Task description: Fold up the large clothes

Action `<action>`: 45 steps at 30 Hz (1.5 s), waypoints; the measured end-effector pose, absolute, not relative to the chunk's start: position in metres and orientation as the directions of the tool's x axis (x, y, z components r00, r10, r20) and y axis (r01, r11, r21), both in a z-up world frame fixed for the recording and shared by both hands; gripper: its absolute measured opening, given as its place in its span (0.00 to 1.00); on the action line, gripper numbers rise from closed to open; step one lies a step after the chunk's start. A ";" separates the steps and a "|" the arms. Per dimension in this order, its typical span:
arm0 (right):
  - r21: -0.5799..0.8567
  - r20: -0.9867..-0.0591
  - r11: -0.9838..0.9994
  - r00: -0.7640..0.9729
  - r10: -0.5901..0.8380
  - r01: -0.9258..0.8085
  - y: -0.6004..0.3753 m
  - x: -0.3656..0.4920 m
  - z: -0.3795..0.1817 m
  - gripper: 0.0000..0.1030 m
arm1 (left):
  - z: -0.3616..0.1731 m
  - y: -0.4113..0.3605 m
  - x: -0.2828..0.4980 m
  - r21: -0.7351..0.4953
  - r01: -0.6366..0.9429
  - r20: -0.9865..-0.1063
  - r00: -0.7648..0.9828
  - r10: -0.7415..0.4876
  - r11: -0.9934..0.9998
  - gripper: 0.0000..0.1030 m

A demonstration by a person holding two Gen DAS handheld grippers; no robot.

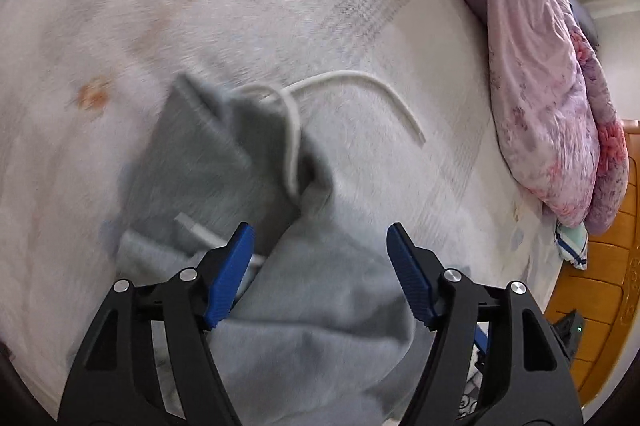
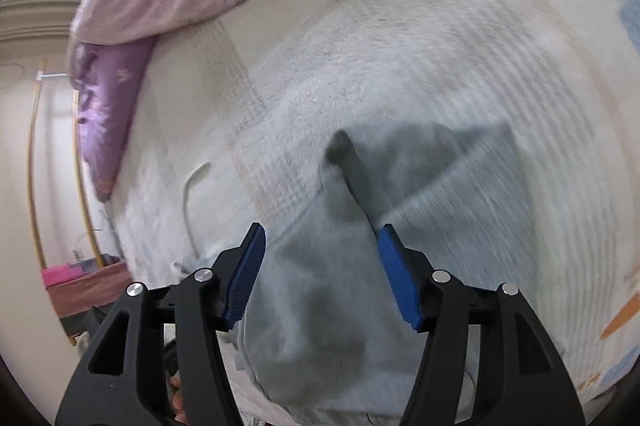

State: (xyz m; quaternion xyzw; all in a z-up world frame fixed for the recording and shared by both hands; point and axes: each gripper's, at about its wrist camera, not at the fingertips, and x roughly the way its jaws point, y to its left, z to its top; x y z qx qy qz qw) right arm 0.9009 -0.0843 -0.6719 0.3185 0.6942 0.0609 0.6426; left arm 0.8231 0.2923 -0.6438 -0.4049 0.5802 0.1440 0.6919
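A pale grey-blue garment (image 1: 304, 286) lies bunched on the bed, its darker folded part (image 1: 224, 154) pointing up the picture. A white drawstring (image 1: 360, 82) loops off it onto the blanket. My left gripper (image 1: 320, 246) hovers over the cloth with its blue pads wide apart and nothing pressed between them. In the right wrist view the same garment (image 2: 332, 290) spreads below my right gripper (image 2: 320, 246), whose jaws stand apart above the fabric without pinching it. A dark fold (image 2: 356, 170) runs up from between the pads. The drawstring (image 2: 190, 194) shows at the left.
A fluffy white blanket (image 1: 240, 6) covers the bed. A pink floral quilt (image 1: 540, 86) and a purple pillow (image 2: 108, 106) are heaped along one side. A wooden bed frame (image 1: 600, 266) runs at the right edge. Both pictures are motion-blurred.
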 end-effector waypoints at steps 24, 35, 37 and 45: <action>0.390 -0.887 0.834 -0.084 0.454 0.390 -0.076 0.923 -0.736 0.08 | -0.697 0.294 0.862 -0.237 -0.657 -0.971 0.141 -0.192 0.715 0.07; 0.577 -0.814 0.765 0.123 0.568 0.286 -0.101 0.849 -0.618 0.07 | -0.589 0.293 0.767 -0.447 -0.616 -0.892 0.358 -0.275 0.649 0.07; 0.602 -0.797 0.749 0.147 0.586 0.278 -0.104 0.822 -0.595 0.07 | -0.573 0.286 0.741 -0.465 -0.606 -0.883 0.374 -0.285 0.645 0.07; 0.582 -0.813 0.768 0.163 0.559 0.268 -0.102 0.695 -0.554 0.06 | -0.560 0.274 0.625 -0.463 -0.597 -0.885 0.348 -0.308 0.655 0.07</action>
